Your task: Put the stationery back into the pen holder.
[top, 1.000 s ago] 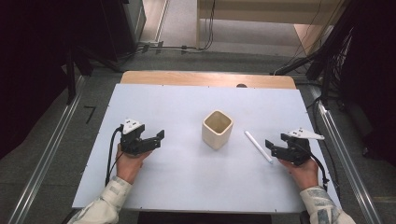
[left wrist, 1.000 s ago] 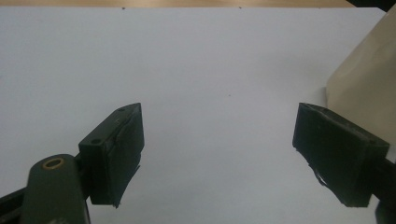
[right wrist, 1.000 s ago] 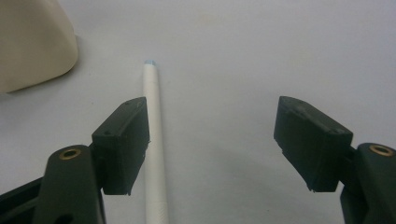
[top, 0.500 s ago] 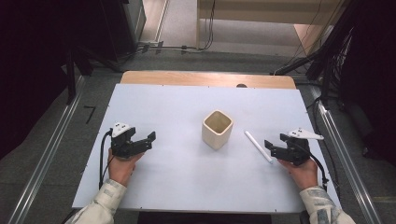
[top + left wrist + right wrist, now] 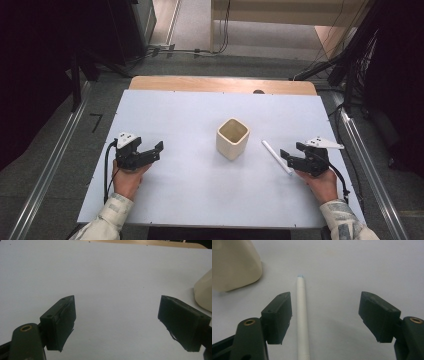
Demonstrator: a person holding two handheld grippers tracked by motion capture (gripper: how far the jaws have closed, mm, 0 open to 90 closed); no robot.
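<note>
**Right gripper poised over pen; grasp not yet made**

Findings. The right gripper (image 5: 289, 156) sits low at the right side of the table (image 5: 175, 110), jaws spread wide and holding nothing. In the right gripper view the pen (image 5: 302, 317) lies flat on the table between the jaws, just beside the left jaw and well apart from the right one. It runs away from the camera, its pale blue tip pointing toward the cup (image 5: 234, 263). In the high view the pen (image 5: 276, 156) lies diagonally, just ahead of the right gripper and to the right of the cup (image 5: 232, 138), which stands upright near the table's middle. The left gripper (image 5: 152, 152) rests at the left side, also wide open and empty, well apart from the cup; the cup's edge (image 5: 203, 293) shows at the right of the left gripper view.

Assessment. The work in hand appears to be picking up the pen, probably for placing in the cup.

Risks.
- The pen is off-centre between the jaws. Closing from here, the left jaw would likely meet it first and roll or push it sideways.
- A round, thin pen lying flat could slip out or pivot if gripped too high.
- Jaws lowered too far may scrape the table.
- The cup stands unsupported; a tilted pen striking its rim could tip it.
</note>
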